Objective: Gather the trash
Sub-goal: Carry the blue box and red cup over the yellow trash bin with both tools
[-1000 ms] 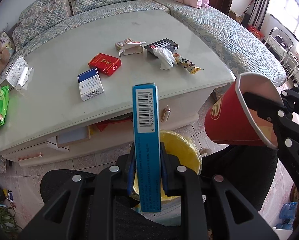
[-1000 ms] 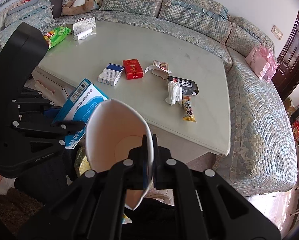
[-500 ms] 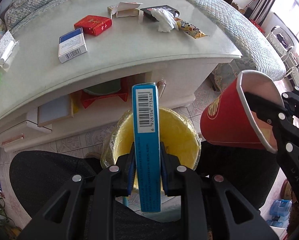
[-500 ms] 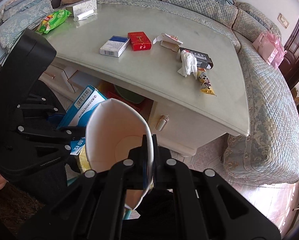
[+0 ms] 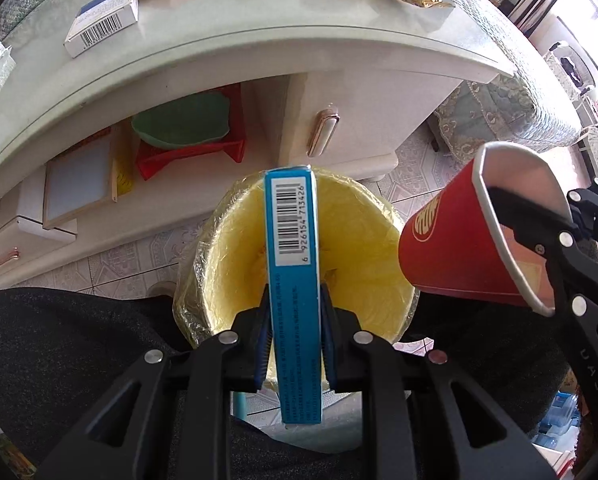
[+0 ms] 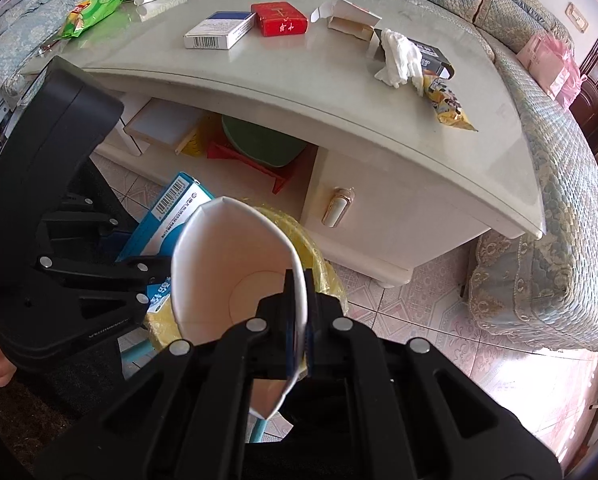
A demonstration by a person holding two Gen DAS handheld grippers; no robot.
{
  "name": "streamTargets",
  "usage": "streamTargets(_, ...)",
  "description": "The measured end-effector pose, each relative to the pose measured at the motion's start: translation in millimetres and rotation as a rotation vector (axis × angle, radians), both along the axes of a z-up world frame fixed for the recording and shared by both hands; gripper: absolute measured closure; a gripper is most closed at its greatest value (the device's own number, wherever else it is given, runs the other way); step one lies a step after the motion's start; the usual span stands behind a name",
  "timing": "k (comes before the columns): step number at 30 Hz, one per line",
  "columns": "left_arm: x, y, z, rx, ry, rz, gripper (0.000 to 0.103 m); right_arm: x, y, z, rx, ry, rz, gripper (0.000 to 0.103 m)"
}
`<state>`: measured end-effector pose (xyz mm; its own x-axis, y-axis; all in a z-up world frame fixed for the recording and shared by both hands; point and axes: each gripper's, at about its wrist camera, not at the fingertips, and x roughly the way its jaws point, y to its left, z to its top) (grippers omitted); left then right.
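My left gripper (image 5: 295, 312) is shut on a tall blue box (image 5: 293, 240) with a barcode, held upright right over the yellow-lined trash bin (image 5: 363, 240) on the floor. My right gripper (image 6: 299, 312) is shut on the rim of a red paper cup (image 5: 455, 248), white inside (image 6: 235, 272), squashed at the rim; the cup hangs at the bin's right edge. The bin (image 6: 319, 256) shows behind the cup, the blue box (image 6: 171, 216) to its left. Trash on the table: a blue-white pack (image 6: 219, 32), a red pack (image 6: 281, 20), a torn box (image 6: 351, 20), a tissue (image 6: 399, 56), a snack wrapper (image 6: 447, 104).
The white coffee table (image 6: 479, 152) juts over the bin's far side, with a drawer handle (image 6: 337, 208) and a shelf holding a green bowl (image 5: 183, 124) on a red rack. A sofa (image 6: 559, 208) wraps the table. The person's dark lap (image 5: 59, 352) lies below the grippers.
Both grippers have sunk towards the floor with their loads, from table-top height to just over the bin. The bin now fills the middle of the left wrist view; grips are unchanged.
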<state>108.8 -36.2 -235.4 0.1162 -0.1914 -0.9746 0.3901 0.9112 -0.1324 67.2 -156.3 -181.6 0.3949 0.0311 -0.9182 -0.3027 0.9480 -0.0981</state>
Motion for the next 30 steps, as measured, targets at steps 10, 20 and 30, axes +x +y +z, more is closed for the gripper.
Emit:
streamTargets(10, 12, -3, -58, 0.049, 0.079, -0.004, 0.082, 22, -3, -65, -0.003, 0.101, -0.047, 0.098)
streamTargets(20, 31, 5, -122, 0.079, 0.205, 0.01, 0.082, 40, -4, -130, 0.004, 0.201, -0.092, 0.098)
streamTargets(30, 40, 6, -161, 0.105, 0.272, 0.016, 0.082, 42, -1, -169, 0.025, 0.29, -0.1, 0.098)
